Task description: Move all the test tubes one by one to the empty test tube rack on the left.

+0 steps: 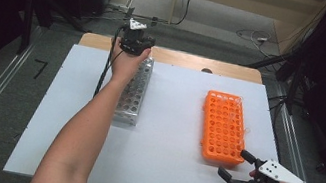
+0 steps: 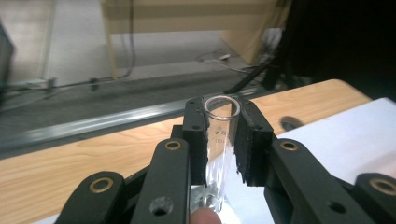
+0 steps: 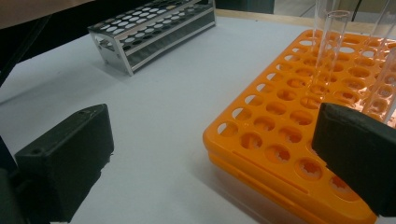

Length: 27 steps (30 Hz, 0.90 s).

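My left gripper is shut on a clear glass test tube, whose open rim shows between the black pads. In the high view this left gripper hovers at the far end of the metal tube rack, near the table's back edge. An orange rack lies right of centre; clear tubes stand in the orange rack. My right gripper stands open just off the orange rack's near corner, nothing between its jaws, and the right gripper shows wide apart in its own view.
The white table sheet covers a wooden top that shows along the back edge. Beyond it lie cables on the floor and dark stands at both sides. The metal rack is far from my right gripper.
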Motion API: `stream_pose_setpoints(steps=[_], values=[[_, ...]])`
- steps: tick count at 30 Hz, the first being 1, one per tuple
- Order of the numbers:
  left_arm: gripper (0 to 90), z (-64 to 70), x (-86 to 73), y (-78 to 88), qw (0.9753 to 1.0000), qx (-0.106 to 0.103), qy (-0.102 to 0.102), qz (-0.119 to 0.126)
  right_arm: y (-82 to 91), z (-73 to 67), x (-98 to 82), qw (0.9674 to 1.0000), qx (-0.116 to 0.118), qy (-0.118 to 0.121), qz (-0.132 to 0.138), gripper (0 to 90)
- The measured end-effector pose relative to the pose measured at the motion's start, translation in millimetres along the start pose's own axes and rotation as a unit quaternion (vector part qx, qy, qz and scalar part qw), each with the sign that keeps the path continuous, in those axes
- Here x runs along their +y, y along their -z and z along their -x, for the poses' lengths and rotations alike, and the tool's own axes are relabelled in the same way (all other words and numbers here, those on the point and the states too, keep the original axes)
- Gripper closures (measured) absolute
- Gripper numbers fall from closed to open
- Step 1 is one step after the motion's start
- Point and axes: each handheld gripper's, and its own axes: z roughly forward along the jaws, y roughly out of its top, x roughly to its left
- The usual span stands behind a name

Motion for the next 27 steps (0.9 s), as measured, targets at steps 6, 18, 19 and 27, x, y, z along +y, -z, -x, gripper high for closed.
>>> stream_pose_setpoints(steps=[6, 18, 19, 27], values=[[76.0, 6.5, -8.0, -10.1, 0.9993, 0.009, -0.026, -0.025, -0.1, 0.4, 0.0, 1.0000, 0.001, 0.000, 0.000, 0.0], [75.8, 4.5, -11.0, -12.8, 0.9988, 0.008, -0.003, -0.049, -3.1, 2.0, -0.3, 0.9999, 0.010, -0.005, 0.000, 0.0], [75.8, 4.7, -11.0, -12.7, 0.9987, 0.007, -0.002, -0.050, -3.1, 1.7, 0.0, 0.9999, 0.010, -0.003, 0.000, 0.0], [75.2, 1.2, -11.3, -10.8, 0.9974, 0.012, 0.025, -0.066, -1.8, 2.0, 1.2, 0.9999, 0.014, -0.004, 0.006, 0.0]])
